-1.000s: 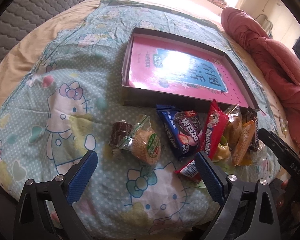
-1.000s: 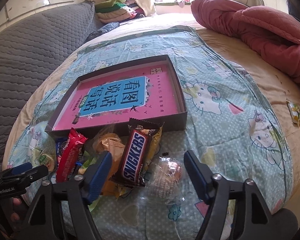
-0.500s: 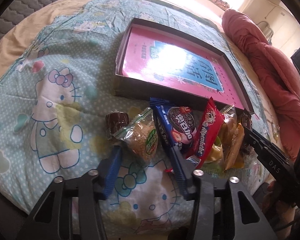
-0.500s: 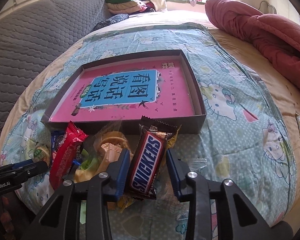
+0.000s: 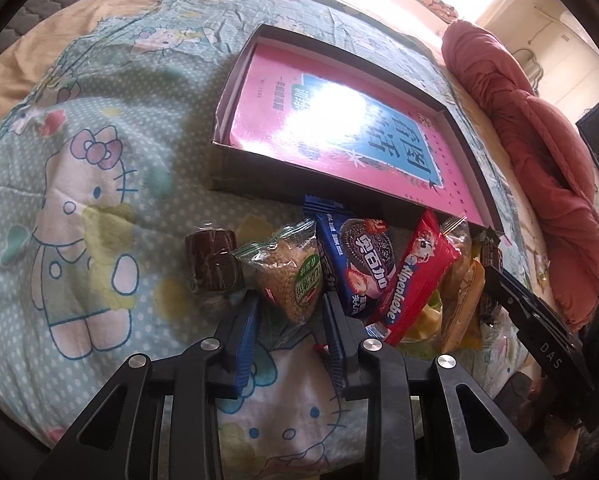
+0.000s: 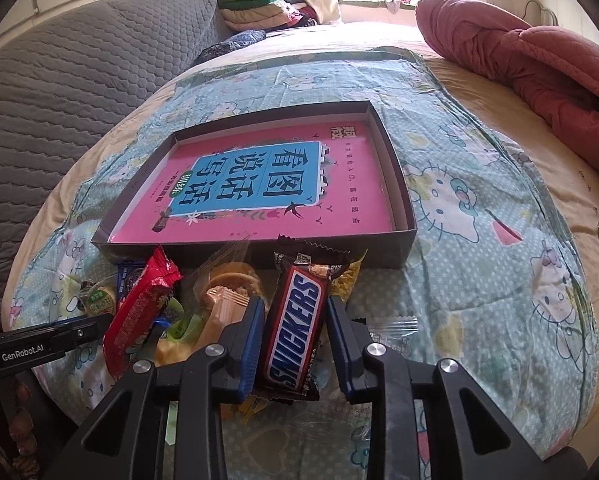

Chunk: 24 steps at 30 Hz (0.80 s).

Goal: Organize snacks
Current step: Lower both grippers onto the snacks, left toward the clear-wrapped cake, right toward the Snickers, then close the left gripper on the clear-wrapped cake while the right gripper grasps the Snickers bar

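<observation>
Both grippers have narrowed since a second ago: the left gripper [image 5: 289, 312] now clamps the near end of the cracker pack [image 5: 293, 276], and the right gripper [image 6: 295, 320] grips the Snickers [image 6: 295, 328] by its sides. Both snacks lie in the pile on the bed [image 6: 479, 216], just in front of the box [image 6: 403, 196] holding a pink book [image 6: 267, 184].
</observation>
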Each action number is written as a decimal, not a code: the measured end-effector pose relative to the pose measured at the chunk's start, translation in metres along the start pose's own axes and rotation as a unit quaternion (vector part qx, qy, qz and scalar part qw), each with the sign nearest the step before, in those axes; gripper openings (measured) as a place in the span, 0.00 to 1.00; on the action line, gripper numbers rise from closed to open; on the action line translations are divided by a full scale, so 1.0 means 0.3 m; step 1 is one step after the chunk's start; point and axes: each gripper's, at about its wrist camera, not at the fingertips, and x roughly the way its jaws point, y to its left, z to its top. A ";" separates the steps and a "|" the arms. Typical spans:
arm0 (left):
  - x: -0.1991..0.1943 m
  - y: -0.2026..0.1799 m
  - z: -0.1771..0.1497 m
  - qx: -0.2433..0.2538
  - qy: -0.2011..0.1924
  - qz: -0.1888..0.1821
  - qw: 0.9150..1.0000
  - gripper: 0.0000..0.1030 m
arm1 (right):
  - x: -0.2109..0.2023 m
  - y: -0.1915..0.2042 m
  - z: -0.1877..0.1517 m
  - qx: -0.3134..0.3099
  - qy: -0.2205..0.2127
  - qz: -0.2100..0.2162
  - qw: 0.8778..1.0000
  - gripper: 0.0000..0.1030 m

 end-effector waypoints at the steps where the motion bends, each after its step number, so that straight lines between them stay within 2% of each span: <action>1: 0.003 0.001 0.002 0.000 0.000 -0.002 1.000 0.31 | -0.002 -0.002 0.000 0.001 -0.001 0.001 1.000 0.31; 2: 0.007 0.001 0.007 0.000 0.001 -0.004 1.000 0.27 | -0.004 -0.003 0.001 0.001 -0.003 0.001 1.000 0.31; 9: 0.011 0.011 0.021 0.000 -0.005 -0.030 1.000 0.25 | -0.020 -0.001 0.003 -0.003 -0.014 -0.003 1.000 0.30; 23: -0.054 -0.017 0.036 0.028 -0.039 -0.022 0.999 0.24 | -0.058 0.021 0.004 -0.017 -0.035 0.004 0.999 0.24; 24: -0.055 -0.018 0.039 0.029 -0.040 -0.022 0.999 0.24 | -0.055 0.021 0.004 -0.017 -0.032 0.008 0.999 0.21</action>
